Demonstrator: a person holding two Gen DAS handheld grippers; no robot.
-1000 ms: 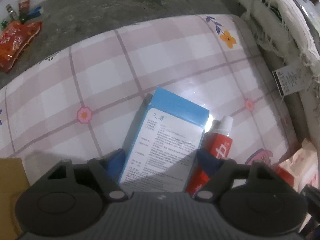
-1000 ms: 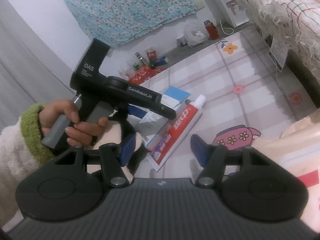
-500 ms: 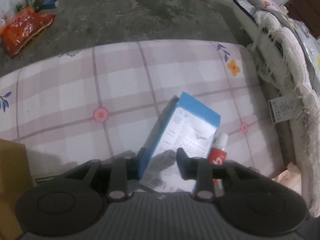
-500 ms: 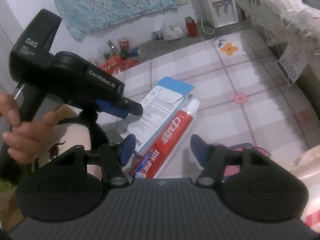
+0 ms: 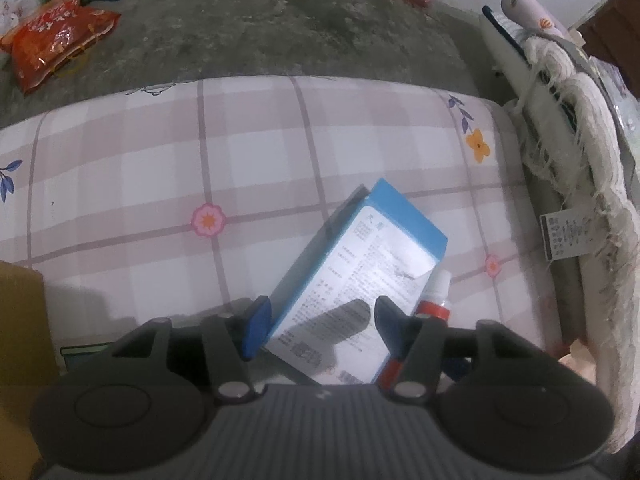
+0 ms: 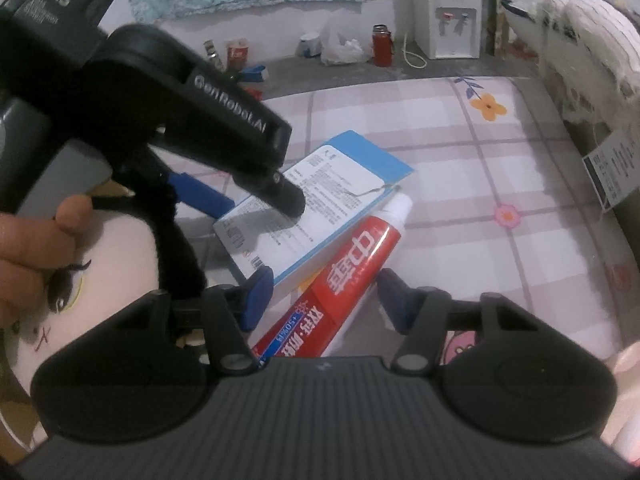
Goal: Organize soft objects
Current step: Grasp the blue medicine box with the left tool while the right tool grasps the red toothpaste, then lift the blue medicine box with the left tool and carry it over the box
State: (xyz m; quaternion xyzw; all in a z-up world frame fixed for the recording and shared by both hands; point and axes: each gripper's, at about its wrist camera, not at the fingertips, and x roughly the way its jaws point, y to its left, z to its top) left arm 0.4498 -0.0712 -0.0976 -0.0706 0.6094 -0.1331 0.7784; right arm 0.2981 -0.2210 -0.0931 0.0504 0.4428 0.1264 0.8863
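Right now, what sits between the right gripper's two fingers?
In the right wrist view, the red toothpaste tube lies between the open right gripper's fingers, with the blue box beside it.

You had a pale pink and white checked sheet (image 5: 280,148) under you, crossed by mauve lines and dotted with pink and orange flowers. The box (image 5: 360,264) was bright blue with a white panel of dark print. To its right, the toothpaste tube (image 6: 352,264) was red with white characters, a blue band and a white cap. On the far left grey floor lay a red and orange bag (image 5: 52,36).
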